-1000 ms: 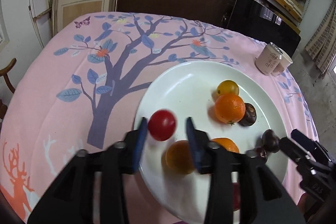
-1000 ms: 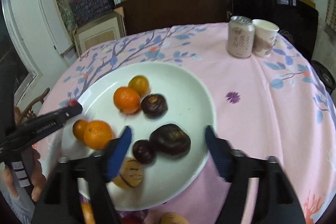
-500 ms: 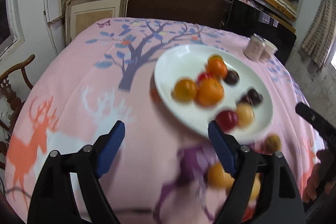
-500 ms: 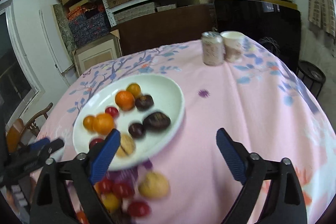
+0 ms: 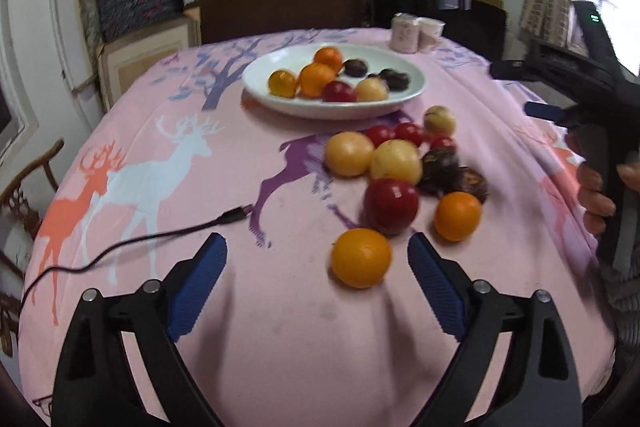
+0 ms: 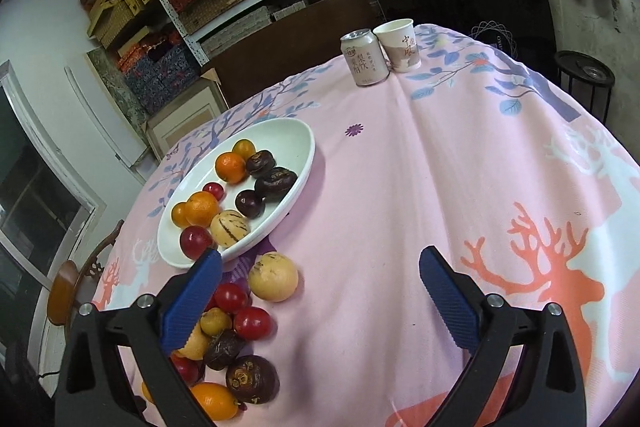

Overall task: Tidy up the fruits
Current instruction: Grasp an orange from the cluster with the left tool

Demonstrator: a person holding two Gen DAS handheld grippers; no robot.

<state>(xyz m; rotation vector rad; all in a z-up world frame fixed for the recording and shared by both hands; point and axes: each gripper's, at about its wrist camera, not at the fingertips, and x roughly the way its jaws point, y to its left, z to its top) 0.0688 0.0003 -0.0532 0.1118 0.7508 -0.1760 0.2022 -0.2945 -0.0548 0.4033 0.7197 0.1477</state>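
A white plate (image 5: pixel 332 109) (image 6: pixel 304 147) holds several oranges, red, dark and pale fruits. Loose fruit lies in a pile (image 5: pixel 396 163) (image 6: pixel 240 319) on the pink cloth in front of it. My left gripper (image 5: pixel 316 255) hovers low near the table's front edge with its jaws opening. An orange (image 5: pixel 360 257) lies on the cloth between its tips, untouched. My right gripper (image 6: pixel 320 259) is also opening, over the cloth to the right of the pile. A pale round fruit (image 6: pixel 273 277) lies beside its left finger (image 6: pixel 192 303), clear of the pads.
A drink can (image 6: pixel 363 57) and a paper cup (image 6: pixel 400 45) stand at the far edge. A black cable (image 5: pixel 160 235) trails over the cloth at the left. A hand (image 5: pixel 596 195) holds the right gripper's handle. A wooden chair (image 6: pixel 76 279) stands beside the table.
Both grippers have pulled back from the plate toward the table's near edge and their jaws have spread wider. The red fruit between the left jaws now lies on the plate.
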